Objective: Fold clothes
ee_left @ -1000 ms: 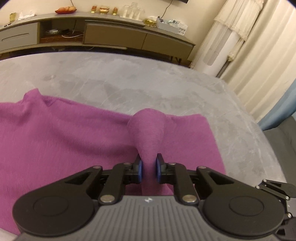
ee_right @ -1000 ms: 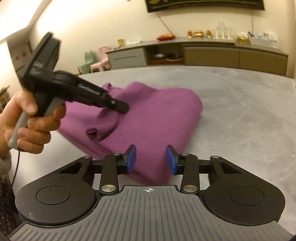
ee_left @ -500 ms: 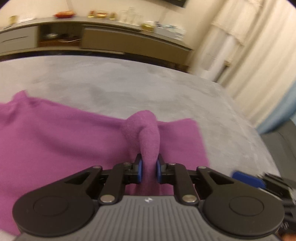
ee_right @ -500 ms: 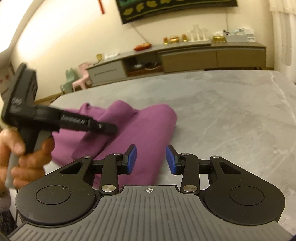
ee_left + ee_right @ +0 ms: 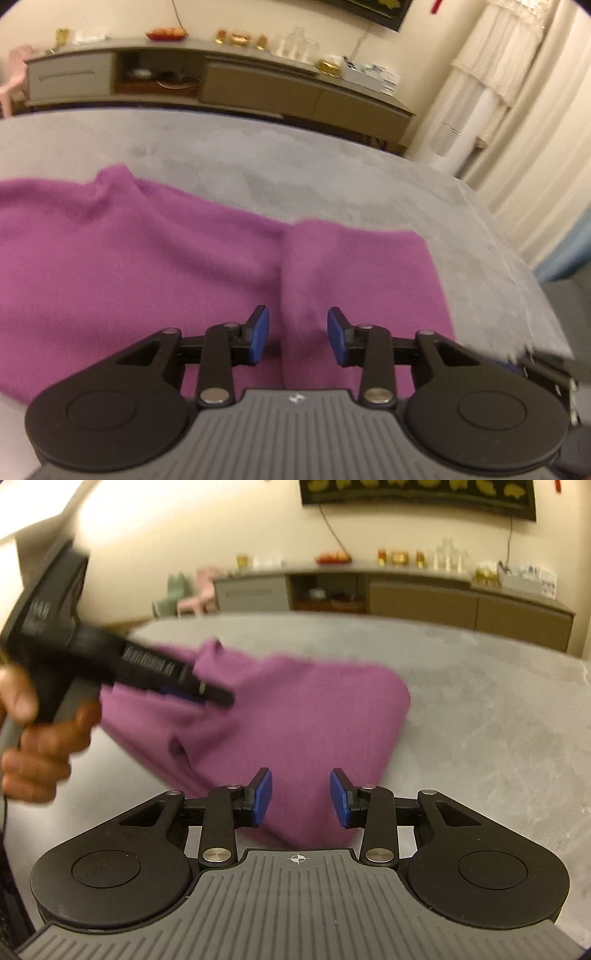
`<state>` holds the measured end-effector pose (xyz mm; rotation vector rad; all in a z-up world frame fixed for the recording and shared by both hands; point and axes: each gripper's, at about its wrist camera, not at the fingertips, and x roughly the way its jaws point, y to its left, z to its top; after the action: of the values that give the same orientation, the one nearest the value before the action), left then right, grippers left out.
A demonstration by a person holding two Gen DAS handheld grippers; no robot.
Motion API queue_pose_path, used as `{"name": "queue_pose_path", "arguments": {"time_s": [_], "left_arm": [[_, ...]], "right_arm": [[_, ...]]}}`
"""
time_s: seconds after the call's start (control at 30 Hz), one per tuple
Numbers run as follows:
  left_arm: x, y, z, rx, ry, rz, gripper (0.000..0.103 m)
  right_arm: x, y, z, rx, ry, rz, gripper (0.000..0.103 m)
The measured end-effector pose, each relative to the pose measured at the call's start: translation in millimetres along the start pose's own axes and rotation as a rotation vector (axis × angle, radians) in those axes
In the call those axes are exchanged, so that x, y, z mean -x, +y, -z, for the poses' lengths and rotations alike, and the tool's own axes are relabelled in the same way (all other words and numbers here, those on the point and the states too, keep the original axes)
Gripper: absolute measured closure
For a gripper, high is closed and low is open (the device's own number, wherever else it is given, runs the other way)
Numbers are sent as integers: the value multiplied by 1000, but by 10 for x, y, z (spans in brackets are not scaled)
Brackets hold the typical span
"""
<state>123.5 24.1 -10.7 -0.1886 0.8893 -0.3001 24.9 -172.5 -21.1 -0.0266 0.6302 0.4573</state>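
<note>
Purple knit fabric, the garment (image 5: 155, 273), fills the left and middle of the left wrist view, lying on the grey marbled counter (image 5: 332, 177) with a raised fold running up from the bottom centre. Low in the frame the left tool (image 5: 298, 334) has just been opening; its blue pads (image 5: 258, 334) stand apart on either side of that fold, not pressing it. A long sideboard (image 5: 229, 85) runs along the wall at the top, and pale curtains (image 5: 517, 129) hang at the upper right. In the right wrist view the garment (image 5: 295, 731) lies bunched in the middle of the counter (image 5: 480, 720). At the bottom the right tool (image 5: 301, 797) hovers part open over its near edge, gripping nothing. At the left edge a hand (image 5: 33, 746) holds the left tool (image 5: 199, 692), blurred, with its tip over the cloth.
</note>
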Motion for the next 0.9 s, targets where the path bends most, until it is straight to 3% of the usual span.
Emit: {"name": "queue_pose_path", "arguments": {"time_s": [0.1,0.17,0.2,0.33,0.43,0.57,0.63,0.8,0.9], "left_arm": [[-109,33,144,-48,32,-62,64],[-78,38,128,-37,28,-59,64],[-32,33,85,-26,22,-53,69],[195,-77,-175,-6,-80,31,69],[-15,-202,-403,-15,-79,64,69],[-613,-151,-543,9,8,-47,69],[-590,-119,-495,32,7,-32,70],[-46,-74,-124,57,-52,105,70],[-140,-62,111,23,23,59,68]], "right_arm": [[-173,3,72,37,95,48,64],[-157,20,69,50,97,55,64],[-134,9,54,40,88,52,64],[38,-20,-43,6,-27,37,63],[-15,18,-24,10,-21,25,63],[-181,98,98,79,56,47,61],[-169,86,94,86,54,51,61],[-105,34,-1,48,-12,6,61],[-260,58,82,86,69,50,58]]}}
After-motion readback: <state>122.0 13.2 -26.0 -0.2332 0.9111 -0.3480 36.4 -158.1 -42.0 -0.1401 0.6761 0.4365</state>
